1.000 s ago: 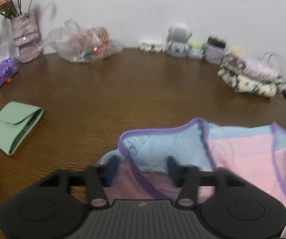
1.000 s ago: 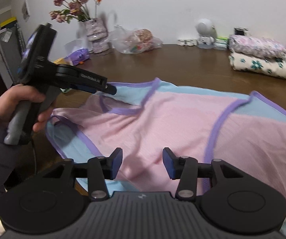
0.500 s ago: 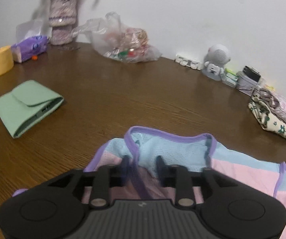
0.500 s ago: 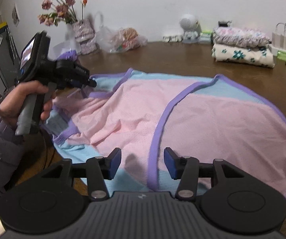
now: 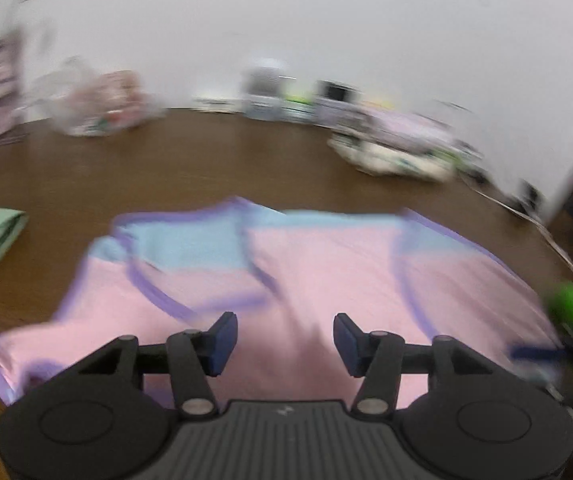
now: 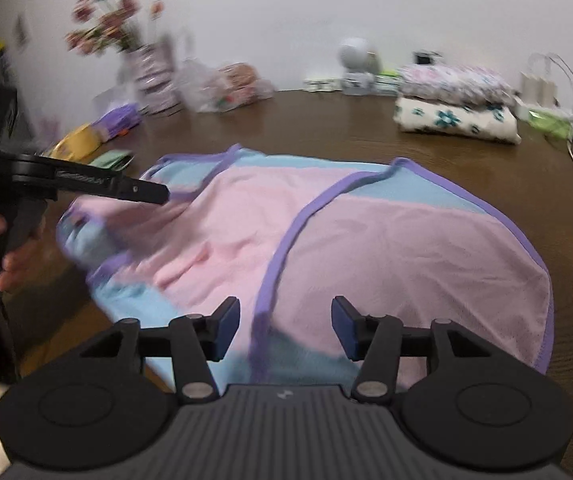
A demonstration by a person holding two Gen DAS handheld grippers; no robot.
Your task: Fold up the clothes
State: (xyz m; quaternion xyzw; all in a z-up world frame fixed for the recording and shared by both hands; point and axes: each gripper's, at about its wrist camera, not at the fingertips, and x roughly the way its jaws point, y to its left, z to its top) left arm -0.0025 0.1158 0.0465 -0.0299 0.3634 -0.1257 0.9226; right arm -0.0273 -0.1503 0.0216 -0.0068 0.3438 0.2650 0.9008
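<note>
The pink garment [image 6: 326, 232], trimmed in purple with pale blue panels, is spread flat on the brown table [image 6: 326, 128], its long axis running left to right across the near half of the table. Seen from the right wrist, its purple-edged seam runs from the far right down toward the near edge, ending just ahead of the right gripper [image 6: 286, 326], whose jaws are apart and opening with no cloth between the pads. The left gripper [image 5: 284, 340] is held over the near left part of the garment; its jaws are also opening, and nothing is clamped in them. The near hem is judged closest to the right gripper, the rumpled left end closest to the left gripper. Folded clothes [image 6: 458, 108] are stacked well apart at the far right.
</note>
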